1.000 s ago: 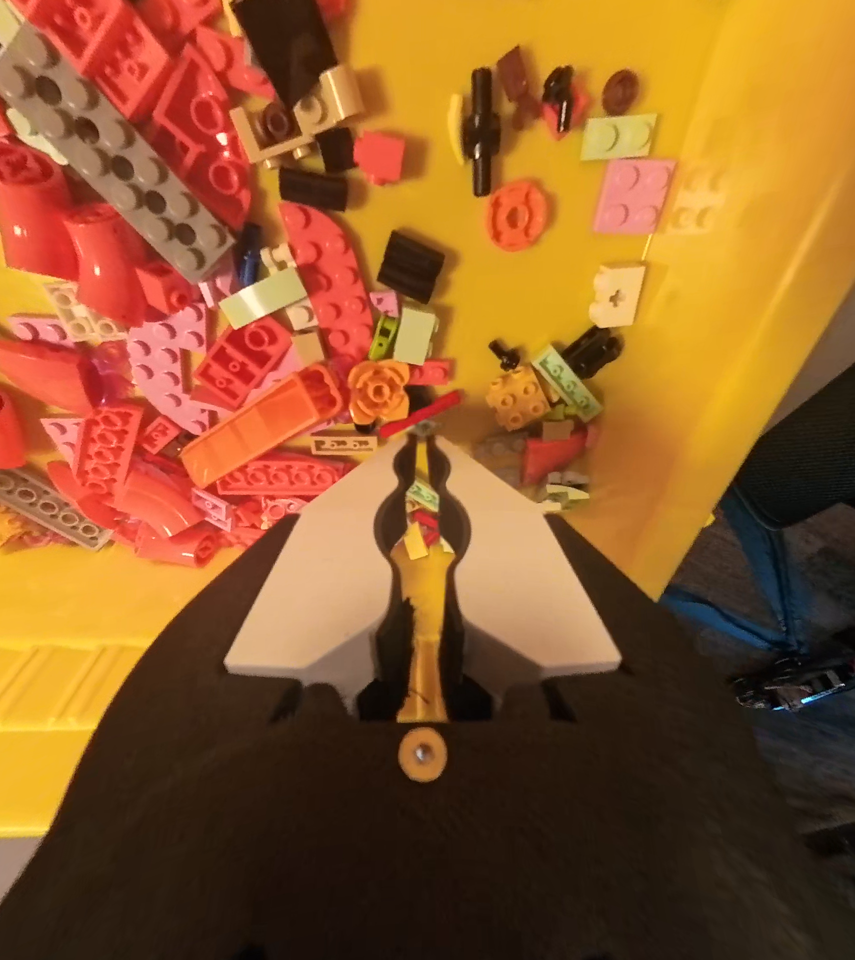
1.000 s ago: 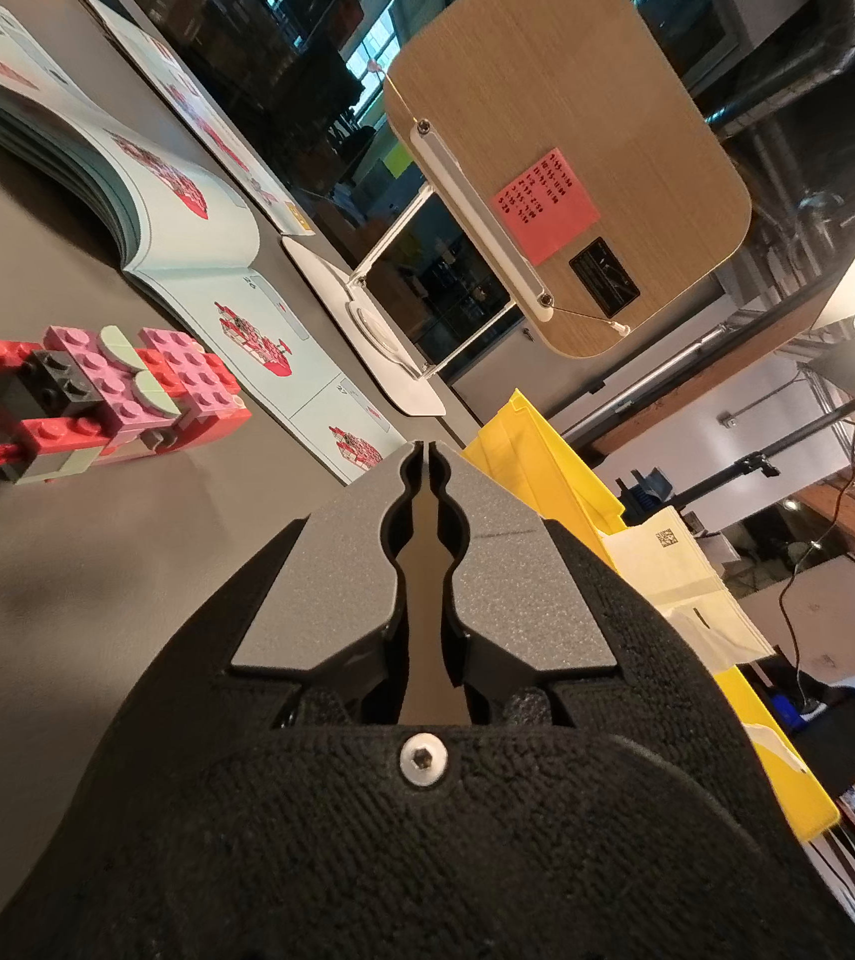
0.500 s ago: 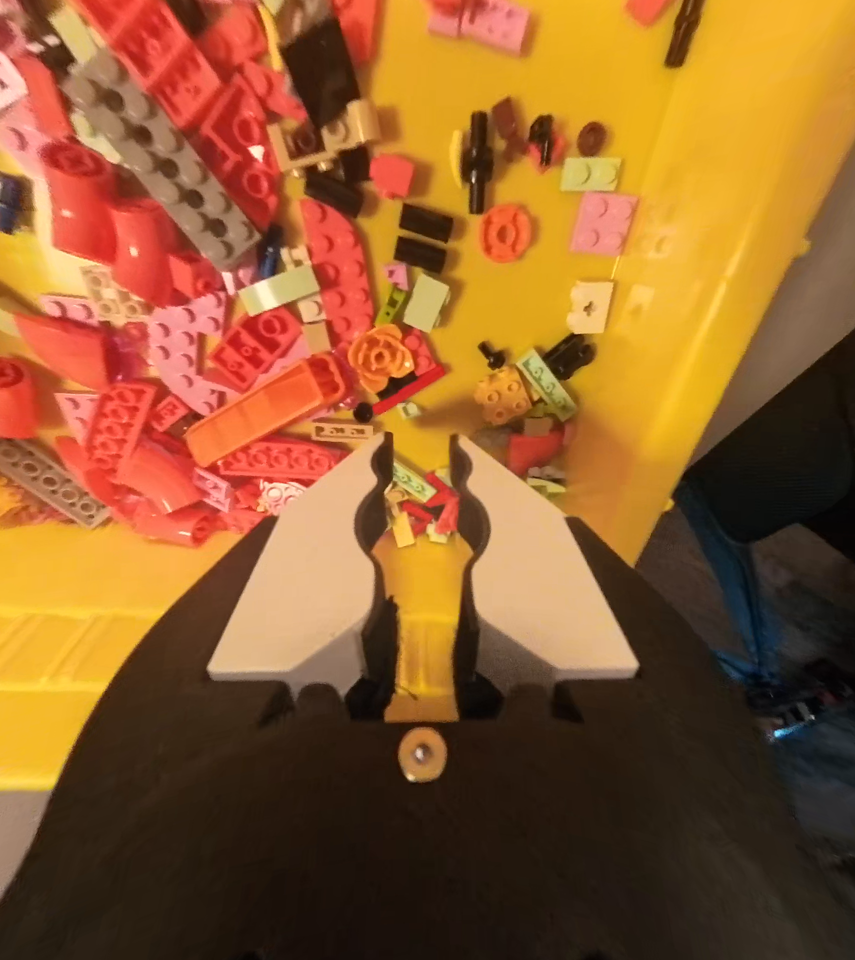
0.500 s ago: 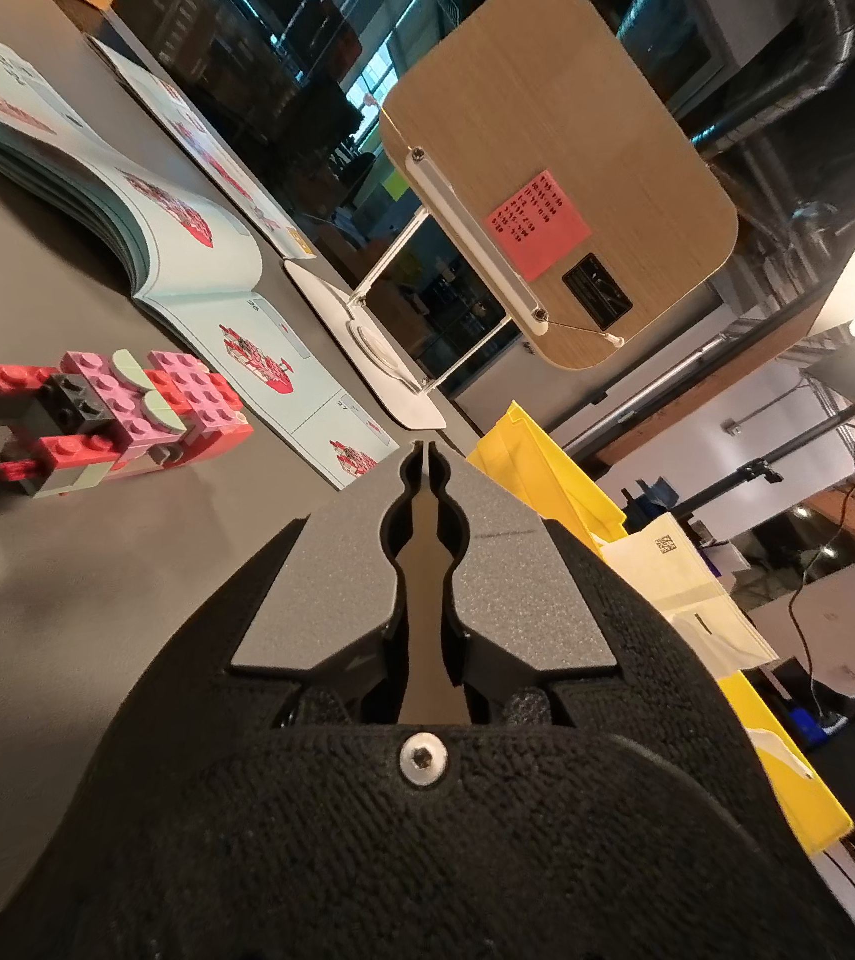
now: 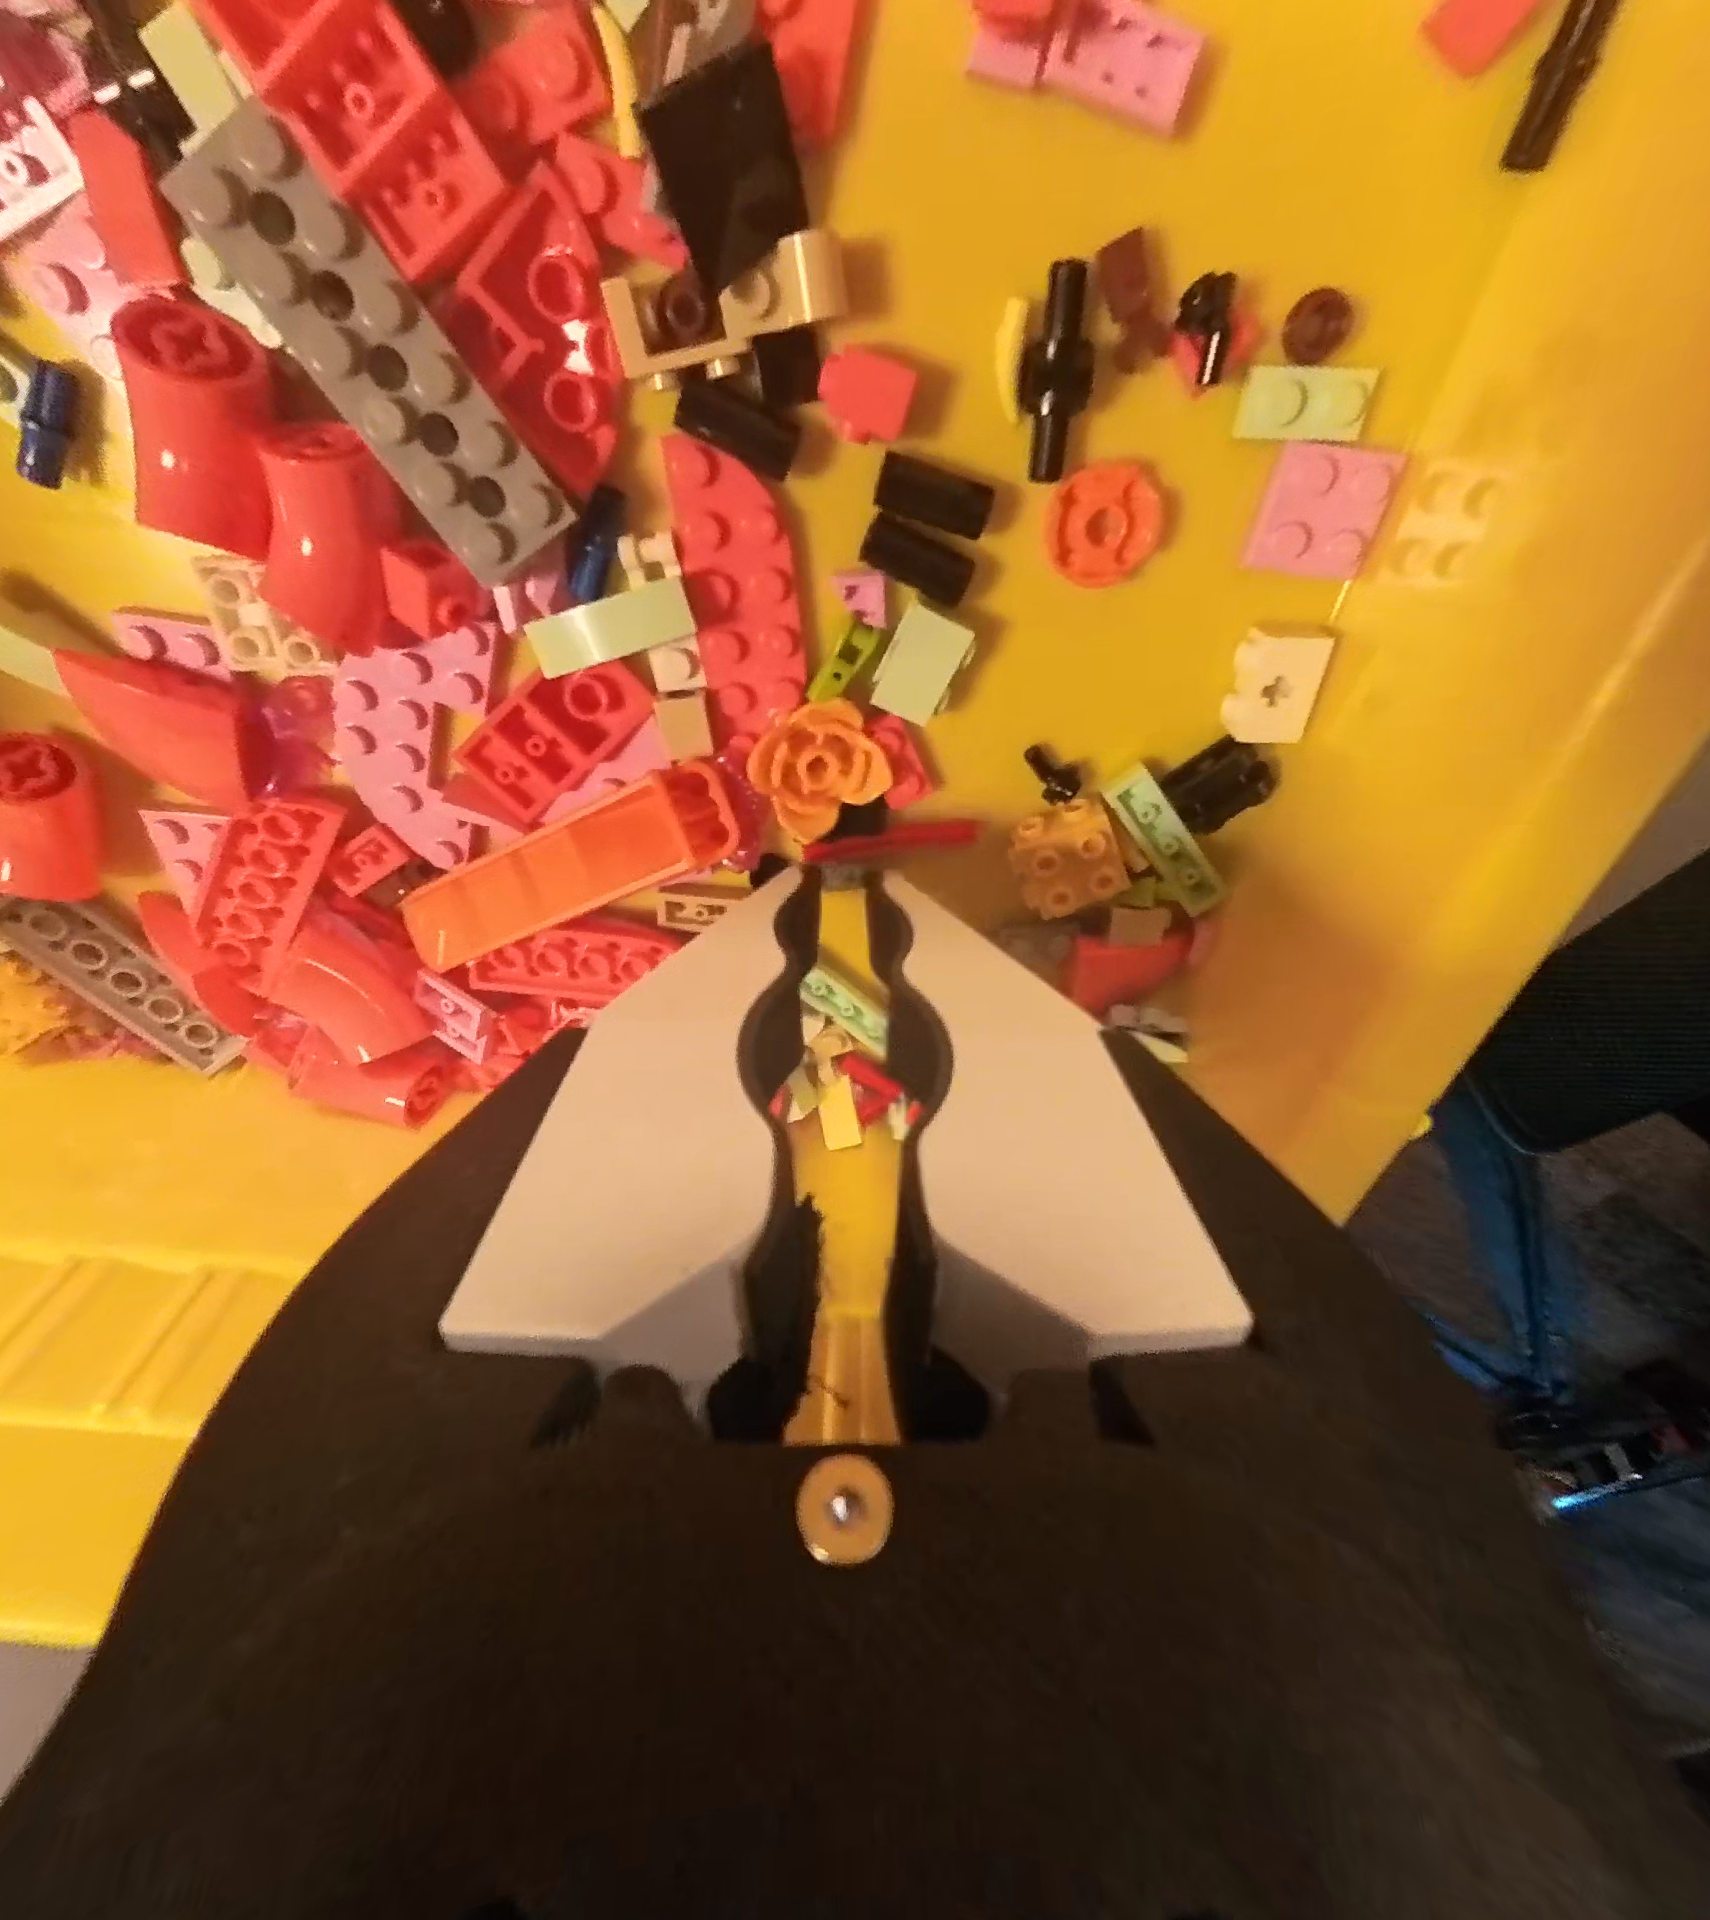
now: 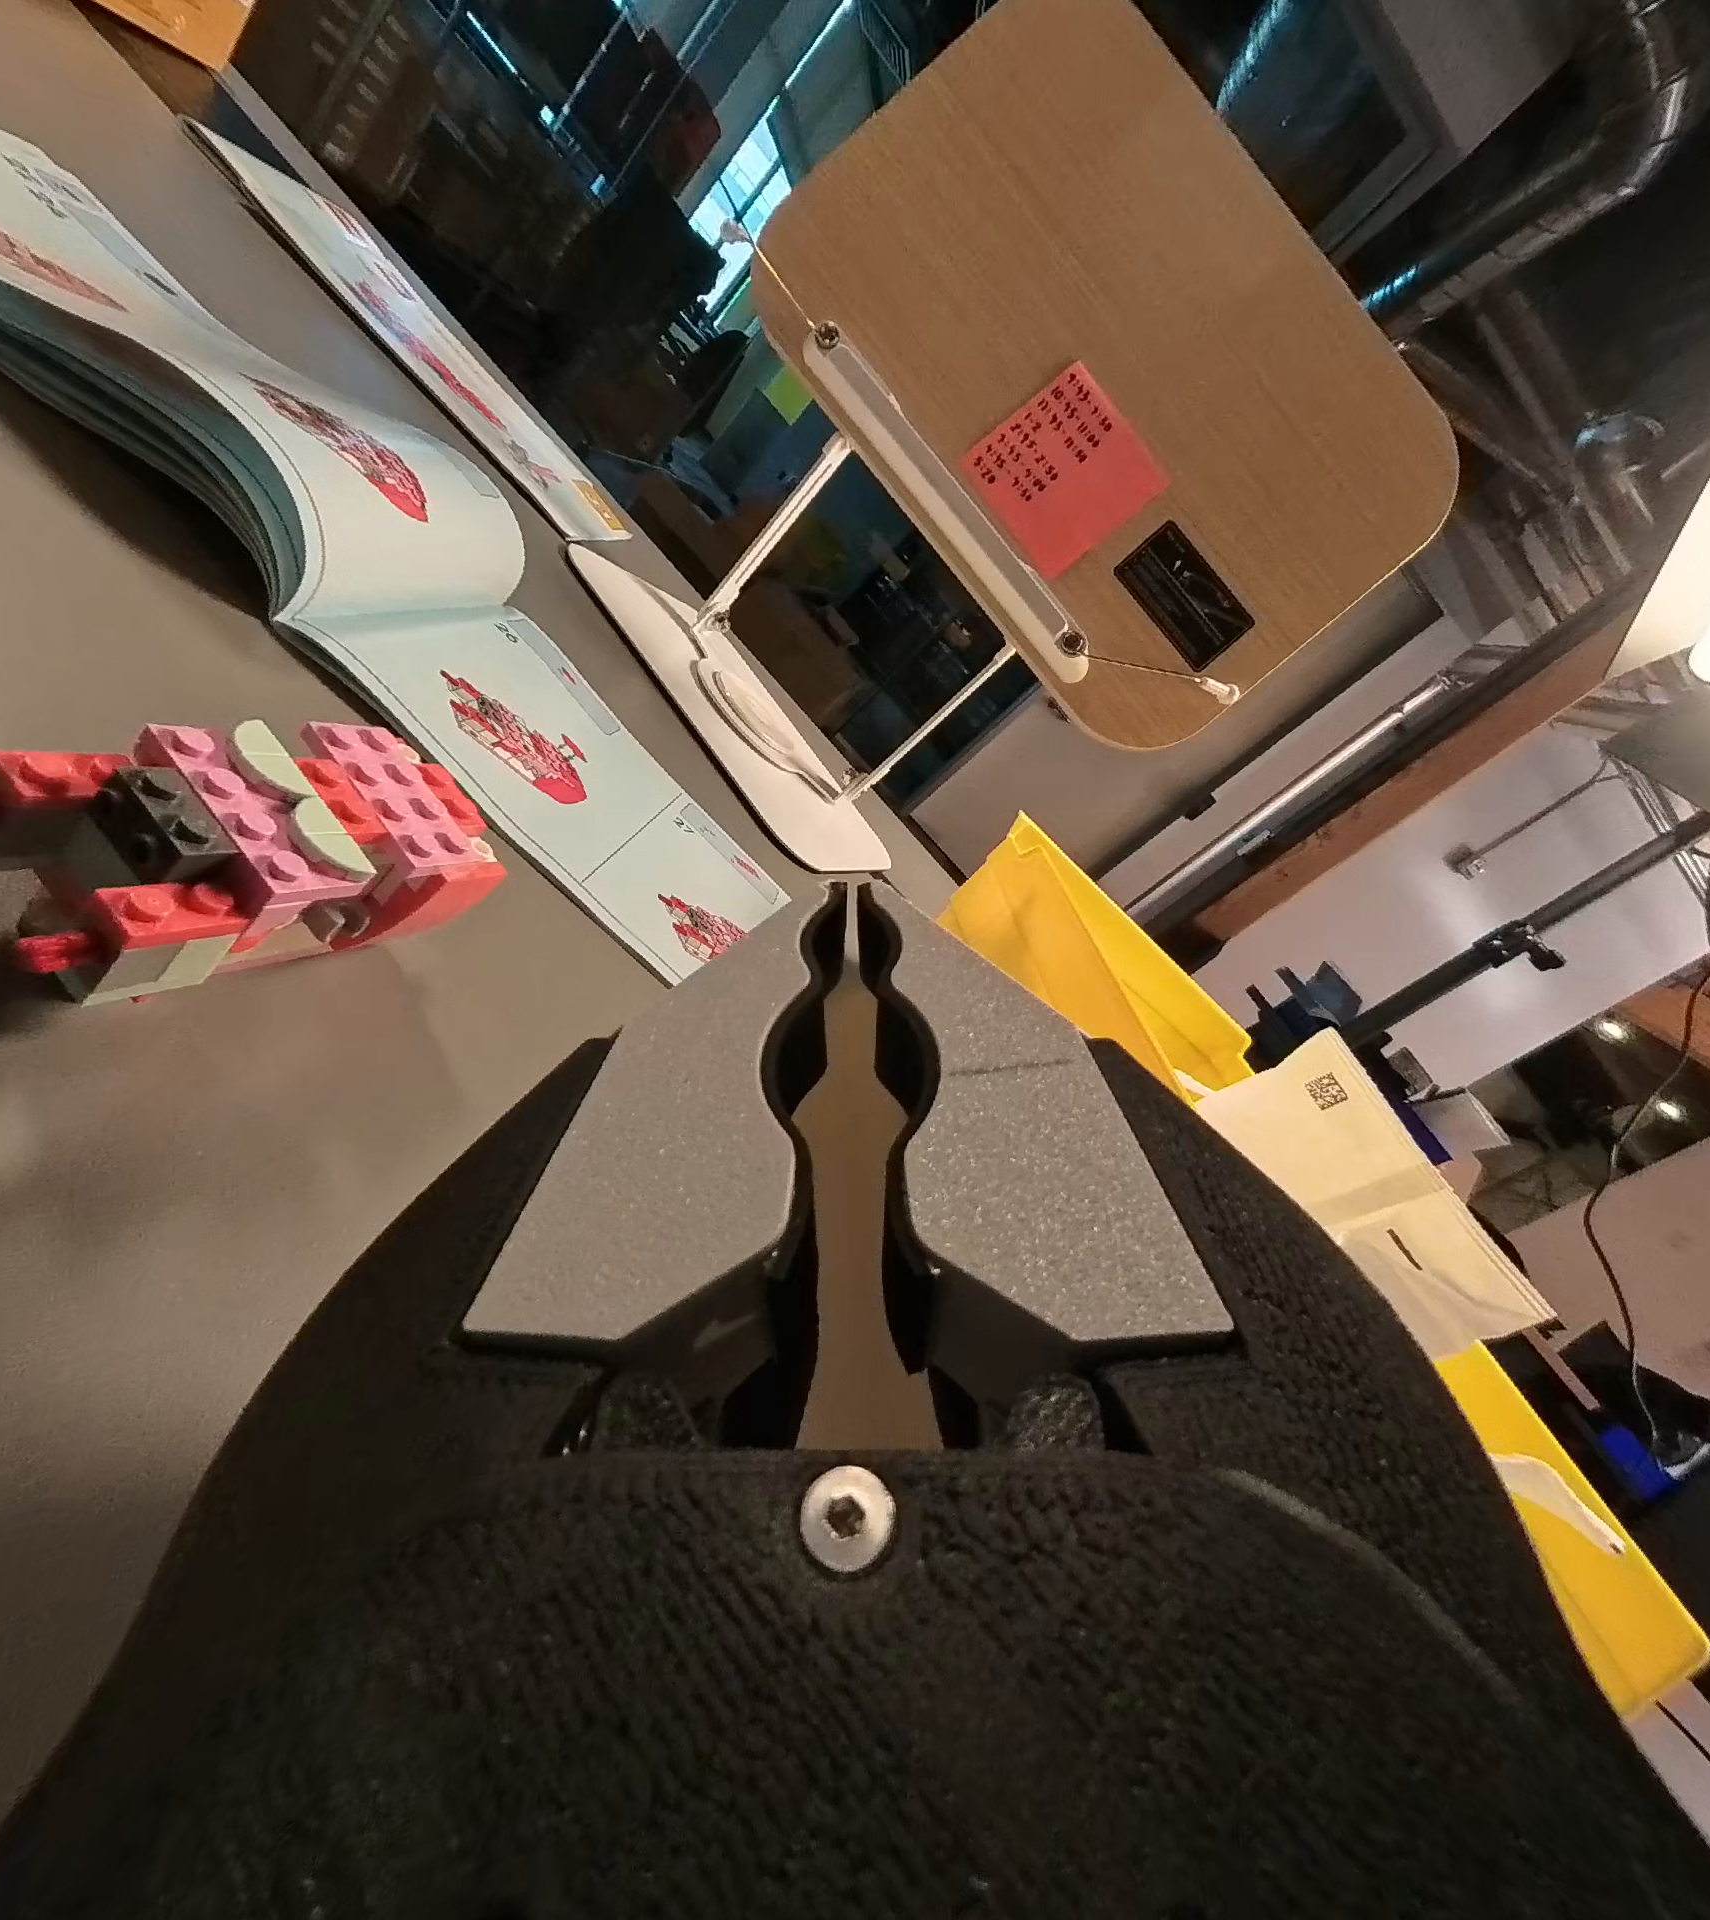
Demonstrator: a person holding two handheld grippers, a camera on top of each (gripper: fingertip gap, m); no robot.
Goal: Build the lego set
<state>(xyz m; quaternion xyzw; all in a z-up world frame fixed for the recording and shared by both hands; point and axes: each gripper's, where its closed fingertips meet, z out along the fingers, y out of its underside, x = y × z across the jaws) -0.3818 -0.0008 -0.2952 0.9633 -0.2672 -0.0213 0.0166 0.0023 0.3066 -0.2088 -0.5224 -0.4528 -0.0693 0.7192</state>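
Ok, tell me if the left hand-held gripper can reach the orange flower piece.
Probably yes: the left hand-held gripper points at the orange flower piece, close and uncovered; only a thin red bar lies between them.

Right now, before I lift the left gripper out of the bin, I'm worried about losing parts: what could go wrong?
1. A small grey piece sits between the left gripper tips, but blur hides whether it is pinched; it might drop.
2. The red stick and orange flower lie right at those tips in the yellow bin and could be dragged along.
3. The shut right gripper could knock the brick model if swung left.
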